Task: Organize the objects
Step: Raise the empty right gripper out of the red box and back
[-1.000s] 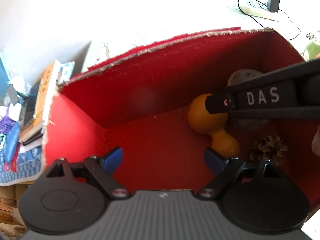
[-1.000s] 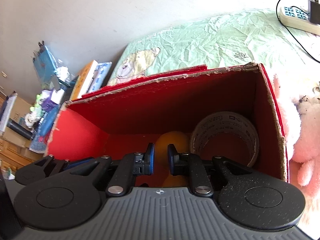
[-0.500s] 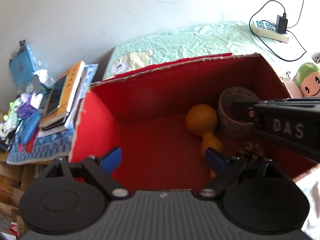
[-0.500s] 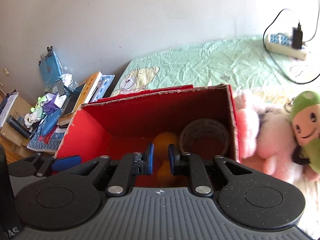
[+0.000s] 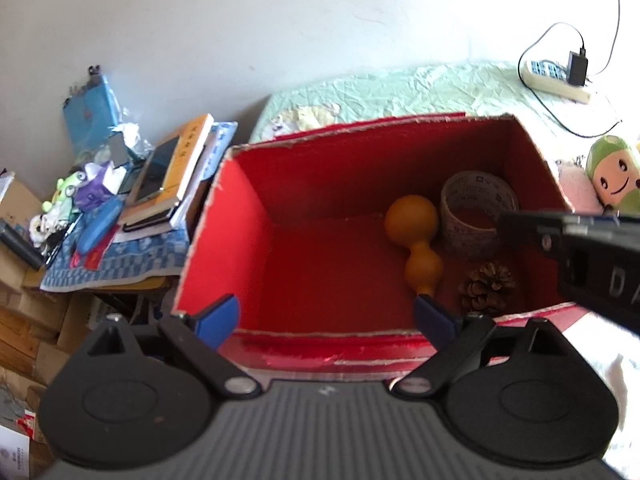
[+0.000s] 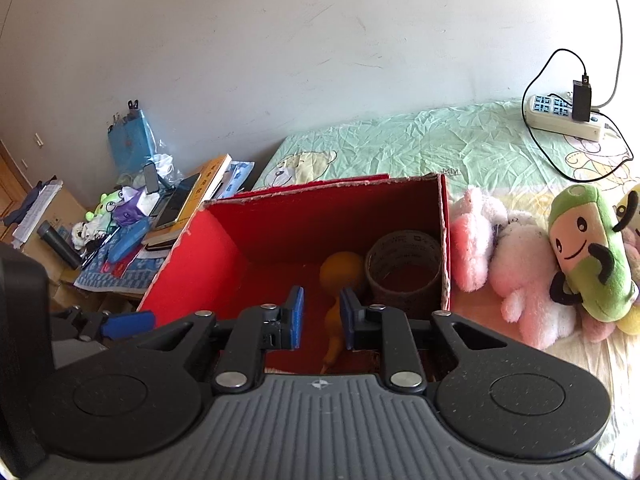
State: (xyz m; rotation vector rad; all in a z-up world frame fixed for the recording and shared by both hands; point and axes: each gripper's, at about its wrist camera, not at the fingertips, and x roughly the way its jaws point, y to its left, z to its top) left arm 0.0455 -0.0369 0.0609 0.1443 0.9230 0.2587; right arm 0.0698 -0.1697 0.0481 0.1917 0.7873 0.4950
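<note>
A red box (image 5: pixel 224 240) sits on the bed (image 6: pixel 420 148), holding a gourd (image 5: pixel 414 236), a tape roll (image 5: pixel 476 212) at its far right corner, and a pinecone (image 5: pixel 486 286) nearer. The left hand-held gripper (image 5: pixel 326 314) hangs wide open over the near rim. The right hand-held gripper (image 6: pixel 320 320) is slightly parted, holding nothing. Plush toys (image 6: pixel 520 264) lie right of the box.

Box (image 5: pixel 224 240) red inside and out — gourd (image 5: pixel 414 236) orange, pine cone (image 5: pixel 488 286) brown. Bedsheet (image 6: pixel 400 148) pale green, bear print. Plush toys (image 6: pixel 520 276) pink, white, green.
</note>
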